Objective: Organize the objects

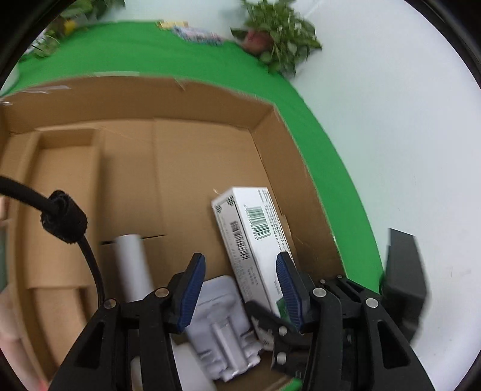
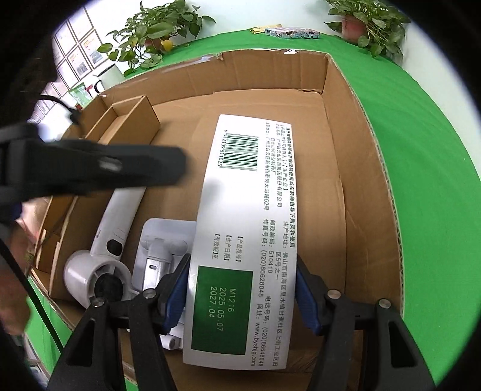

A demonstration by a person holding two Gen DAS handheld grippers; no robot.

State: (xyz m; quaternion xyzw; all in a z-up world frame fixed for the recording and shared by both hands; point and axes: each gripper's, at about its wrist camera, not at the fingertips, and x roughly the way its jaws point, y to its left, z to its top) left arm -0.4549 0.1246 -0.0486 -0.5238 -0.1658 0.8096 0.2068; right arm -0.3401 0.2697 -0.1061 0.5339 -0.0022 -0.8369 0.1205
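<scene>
A large open cardboard box (image 2: 270,75) stands on a green cloth. My right gripper (image 2: 242,296) is shut on a white medicine box (image 2: 240,210) with a barcode and a green panel, holding it inside the cardboard box near the right wall. Beside it on the floor of the box lie a white plastic attachment (image 2: 162,240) and a white handled device (image 2: 120,216). In the left wrist view my left gripper (image 1: 240,288) stands open above the attachment (image 1: 222,324) and next to the medicine box (image 1: 255,234), with its pads touching nothing.
A cardboard divider (image 2: 132,114) fills the left side of the box. The green cloth (image 2: 421,180) surrounds it. Potted plants (image 2: 369,24) and small packages (image 2: 291,31) stand at the far edge. The left gripper's black body (image 2: 90,165) crosses the right wrist view.
</scene>
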